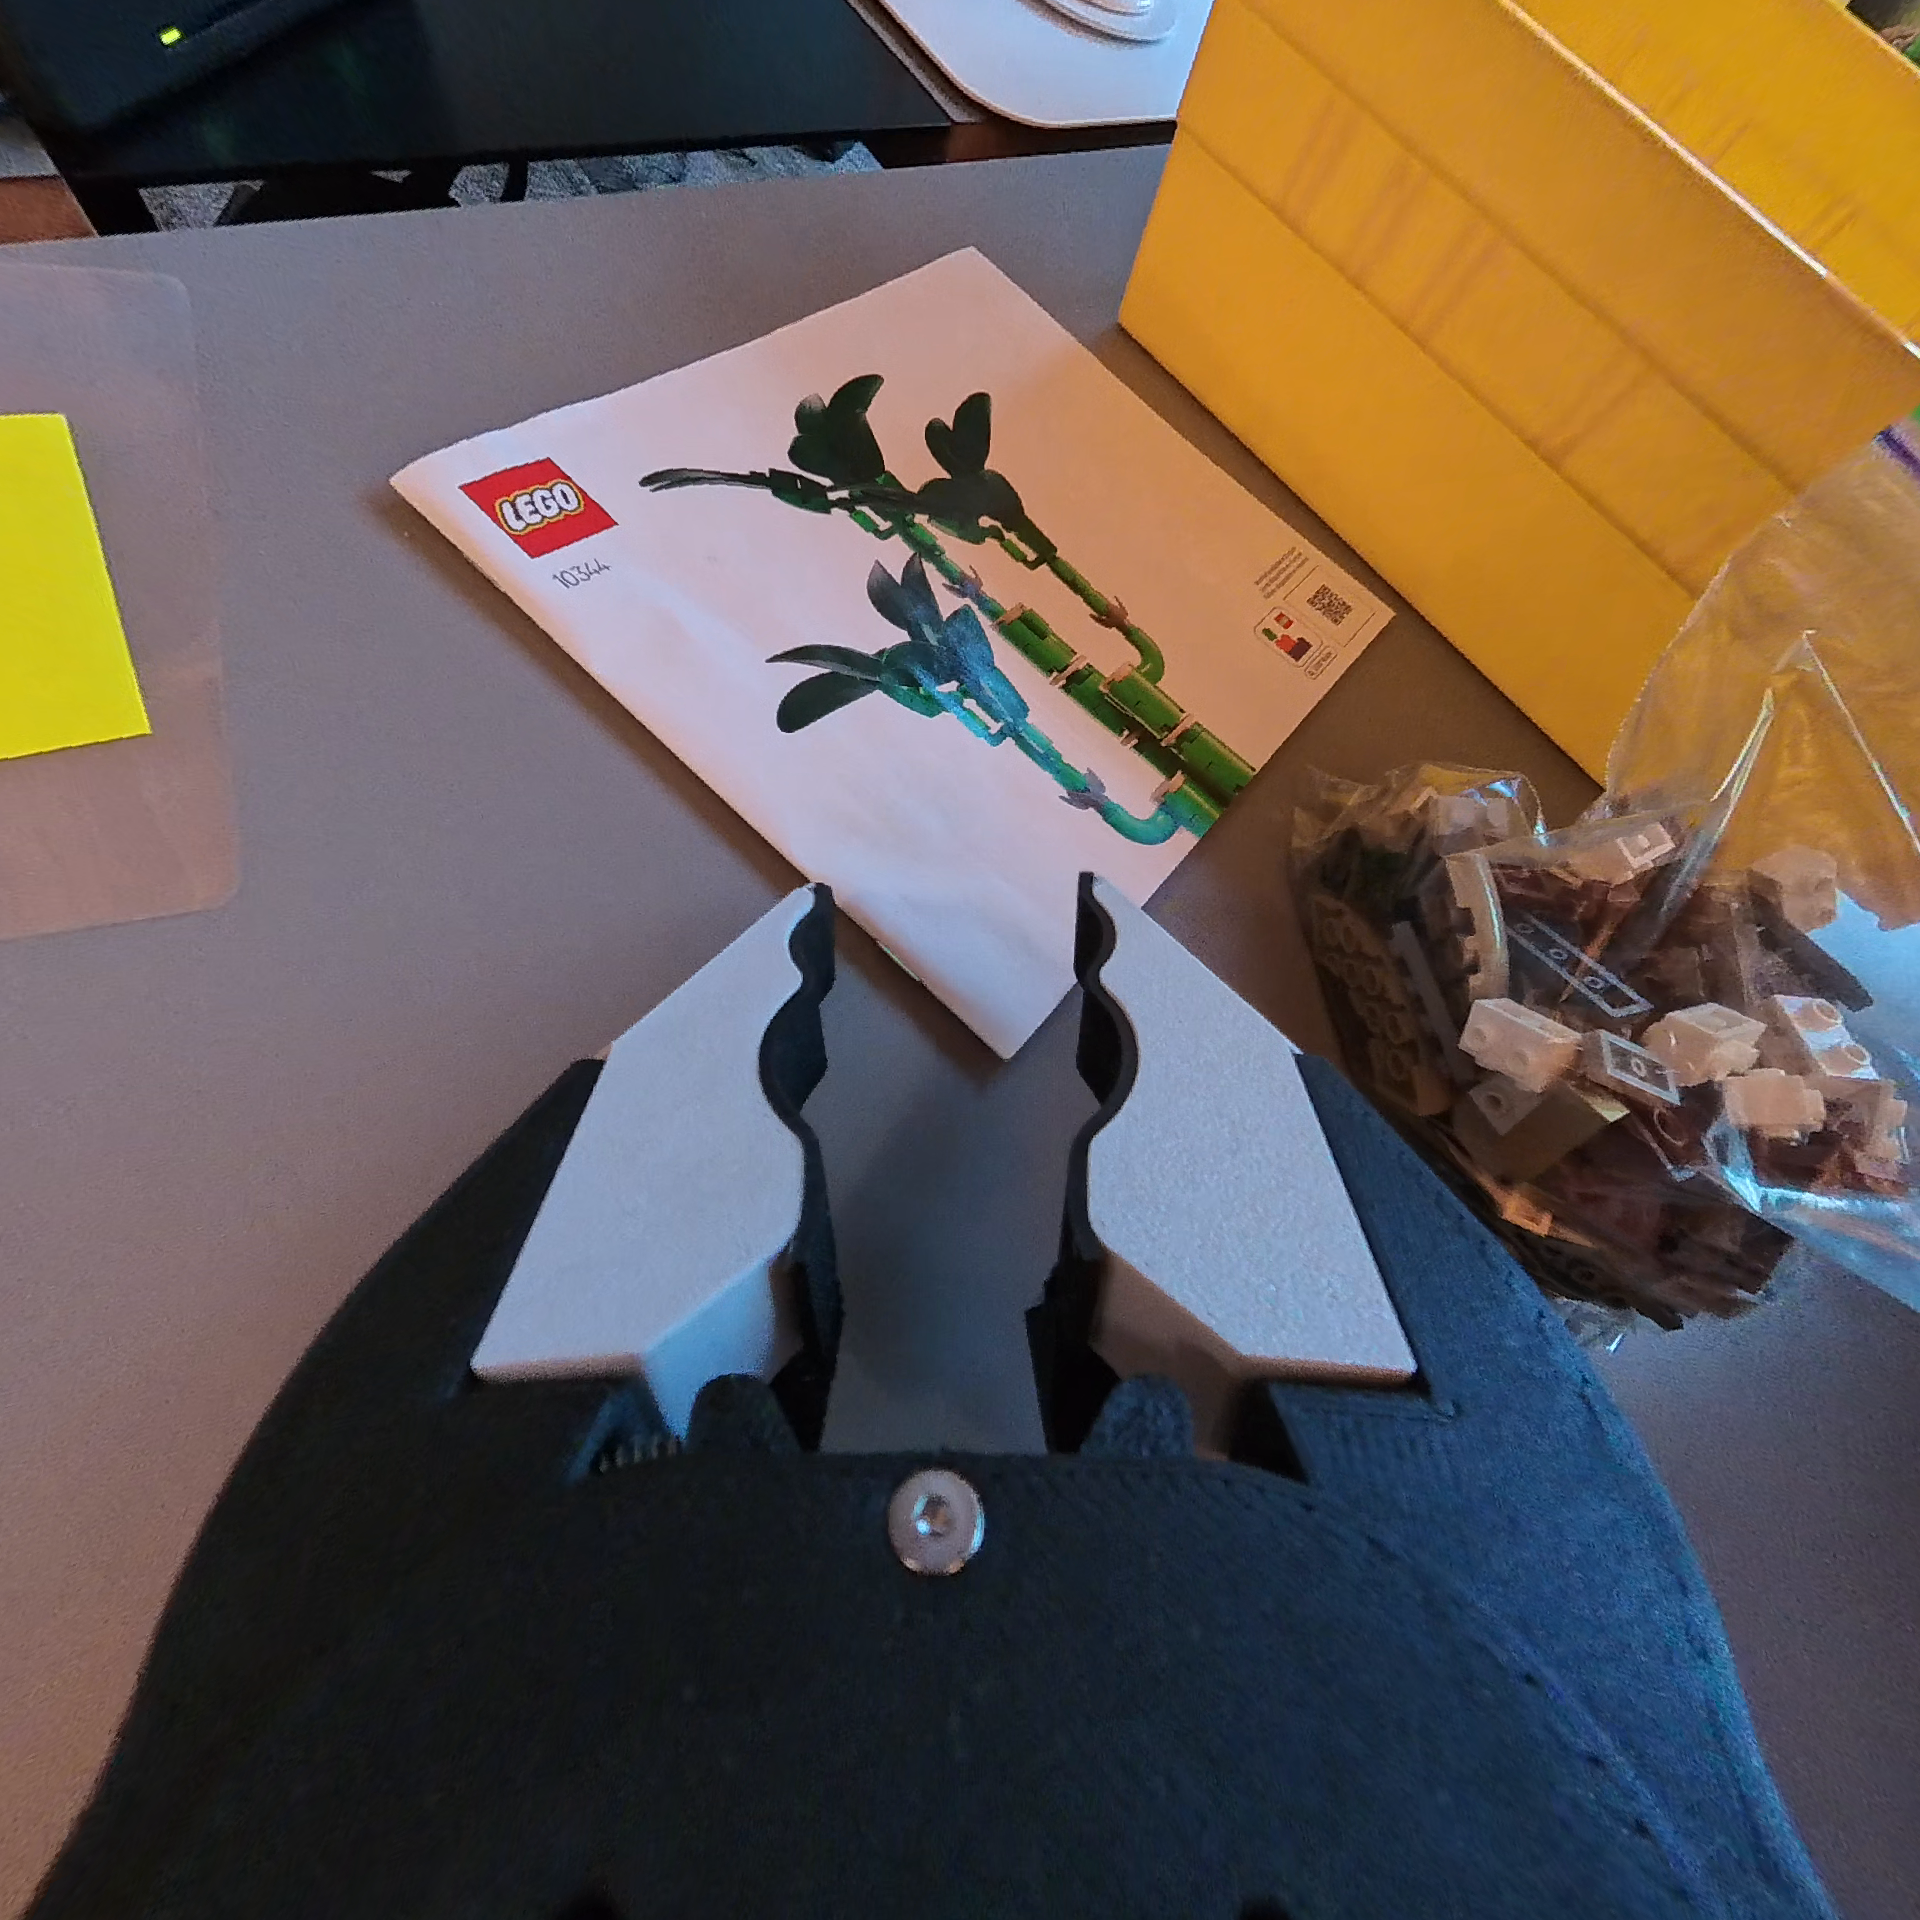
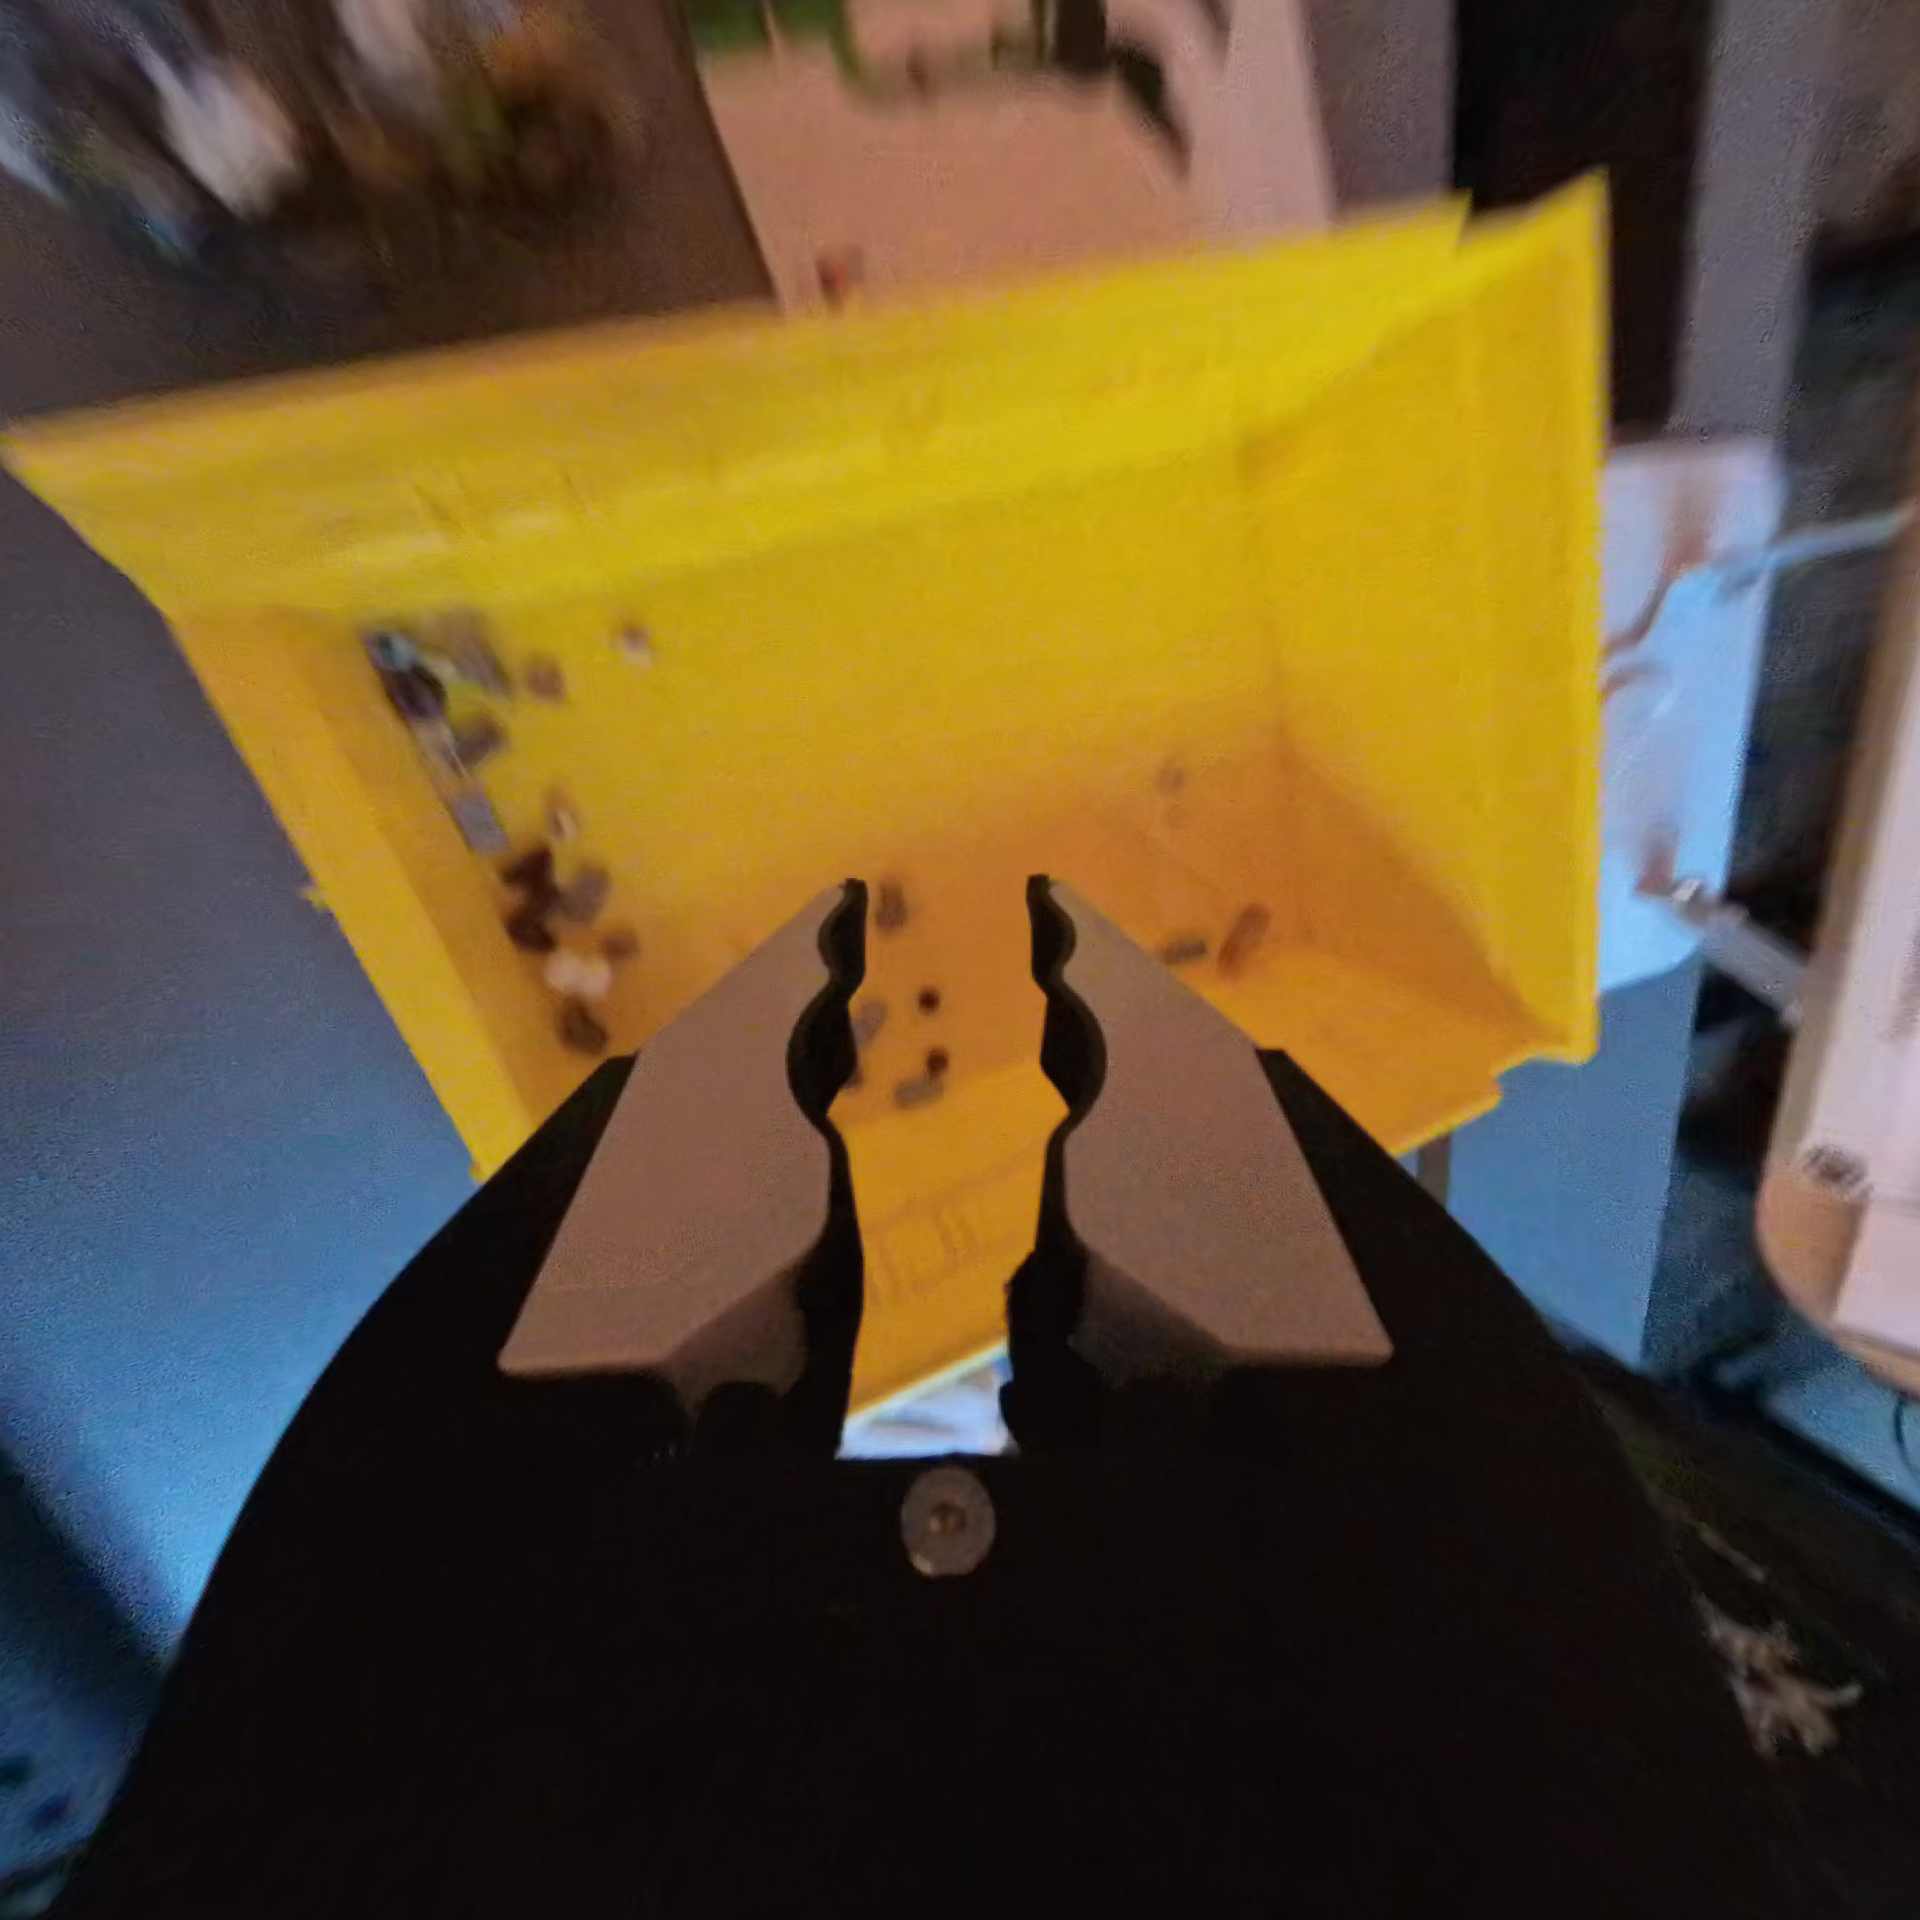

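The left wrist view is filled at the bottom by the left gripper [image 1: 954, 904], whose jaws are held apart with nothing between them above a grey-brown table [image 1: 416, 1039]. The near corner of an instruction booklet [image 1: 894, 644] is seen just beyond and between the fingertips; whether the tips touch it cannot be told. The booklet lies flat on the table, and a green bamboo-like plant model is pictured on its cover beside a red logo square. To the right of the gripper, a clear plastic bag of building bricks [image 1: 1621, 1039] is seen on the table, filled with brown, dark and pale grey pieces, close to the booklet's right corner. Behind the bag and booklet a yellow cardboard box [image 1: 1455, 343] is set. At the left edge a transparent sheet [image 1: 125, 831] with a yellow square [image 1: 57, 582] on it lies on the table, well apart from the gripper. In the right wrist view, which is blurred by motion, the right gripper [image 2: 945, 883] is shown with its jaws parted by a narrow gap and nothing held. It is pointed into the open yellow box [image 2: 1039, 623], on whose inner floor small loose bricks [image 2: 540, 894] are scattered, mostly along the left wall.
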